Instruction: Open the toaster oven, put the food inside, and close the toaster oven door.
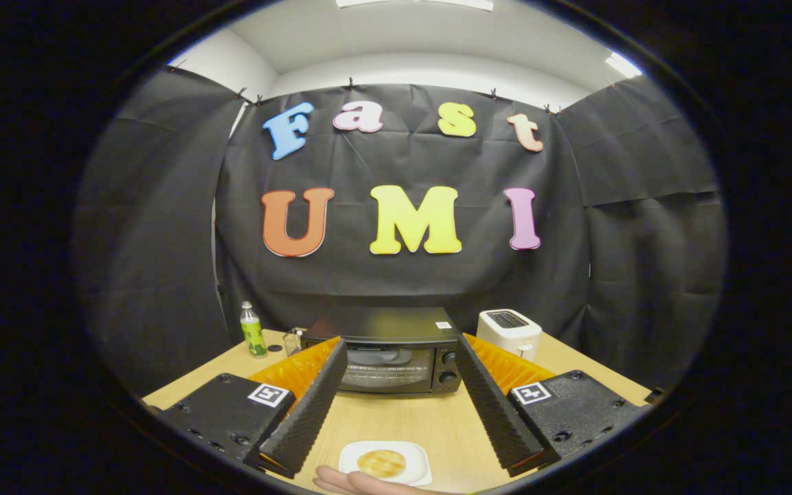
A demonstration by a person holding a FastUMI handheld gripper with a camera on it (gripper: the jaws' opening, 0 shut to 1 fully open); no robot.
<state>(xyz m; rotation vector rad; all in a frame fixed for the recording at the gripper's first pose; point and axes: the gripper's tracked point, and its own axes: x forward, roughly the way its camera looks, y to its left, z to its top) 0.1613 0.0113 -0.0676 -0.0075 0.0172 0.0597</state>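
— Where's the food?
— A flat round cracker (381,463) on a small plate (416,474), in front of the shut toaster oven (386,354) on the bench (403,419). A hand (361,483) touches the plate.
— The claw (399,402)?
— Spread wide, empty. The cracker looks light and brittle; pinch its edges gently. There is open room before the oven door.

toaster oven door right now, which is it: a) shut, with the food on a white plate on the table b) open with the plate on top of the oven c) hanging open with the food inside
a: the toaster oven door sits flush and shut, and the food lies on the white plate on the table, between the open fingers of the tool, next to a hand.
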